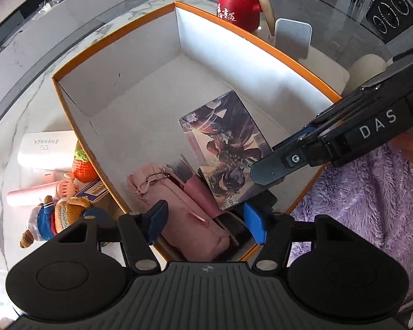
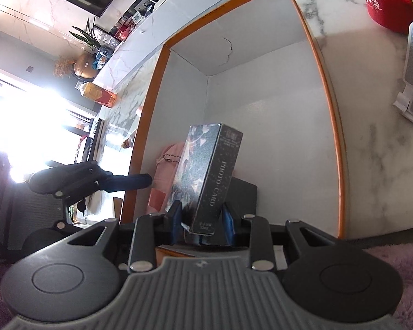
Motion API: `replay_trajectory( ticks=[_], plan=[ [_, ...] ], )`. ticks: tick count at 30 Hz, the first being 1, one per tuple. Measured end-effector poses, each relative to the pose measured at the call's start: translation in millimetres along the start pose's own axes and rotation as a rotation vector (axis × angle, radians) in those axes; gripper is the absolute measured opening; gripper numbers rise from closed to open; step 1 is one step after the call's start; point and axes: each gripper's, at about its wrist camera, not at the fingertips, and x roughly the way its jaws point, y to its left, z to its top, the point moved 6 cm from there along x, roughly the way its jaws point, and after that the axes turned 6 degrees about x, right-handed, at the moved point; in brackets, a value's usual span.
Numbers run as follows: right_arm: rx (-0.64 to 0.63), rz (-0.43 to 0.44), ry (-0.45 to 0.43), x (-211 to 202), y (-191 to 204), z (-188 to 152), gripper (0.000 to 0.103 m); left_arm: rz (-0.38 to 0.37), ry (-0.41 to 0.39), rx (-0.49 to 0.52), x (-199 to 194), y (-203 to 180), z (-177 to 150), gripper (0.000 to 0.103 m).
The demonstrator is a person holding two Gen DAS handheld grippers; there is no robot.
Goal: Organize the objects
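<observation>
Right hand-held gripper (image 2: 202, 220) pinching card box (image 2: 206, 176) over orange box (image 1: 303, 63); left hand-held gripper (image 1: 206, 220) spread above pink pouch (image 1: 190, 220).

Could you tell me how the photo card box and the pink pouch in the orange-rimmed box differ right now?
The photo card box is rigid, dark and printed with artwork; the pink pouch is soft, plain fabric with a bead chain. The photo card box is gripped in the right gripper, propped up on end; the pouch lies flat, untouched, below the open left gripper. Both are at the near end of the orange-rimmed box.
</observation>
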Motion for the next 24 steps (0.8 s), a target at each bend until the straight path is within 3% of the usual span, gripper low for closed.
replay_trajectory(
  ticks=[8,11,22,23,24],
  plan=[
    [0.004,0.002,0.007,-1,0,1,0.034,-0.05,0.113,0.089,14,-7,15,0.08],
    [-0.005,-0.001,0.005,-2,1,1,0.034,-0.081,0.135,0.055,19,-4,16,0.083],
    [0.042,0.034,-0.006,11,2,16,0.05,-0.108,0.135,0.02,20,-4,3,0.083],
    [0.051,0.032,-0.007,13,1,17,0.049,-0.107,0.134,0.02,19,-4,2,0.083],
    [0.054,0.018,-0.005,15,1,17,0.038,-0.105,0.133,0.021,19,-5,0,0.083]
  ],
)
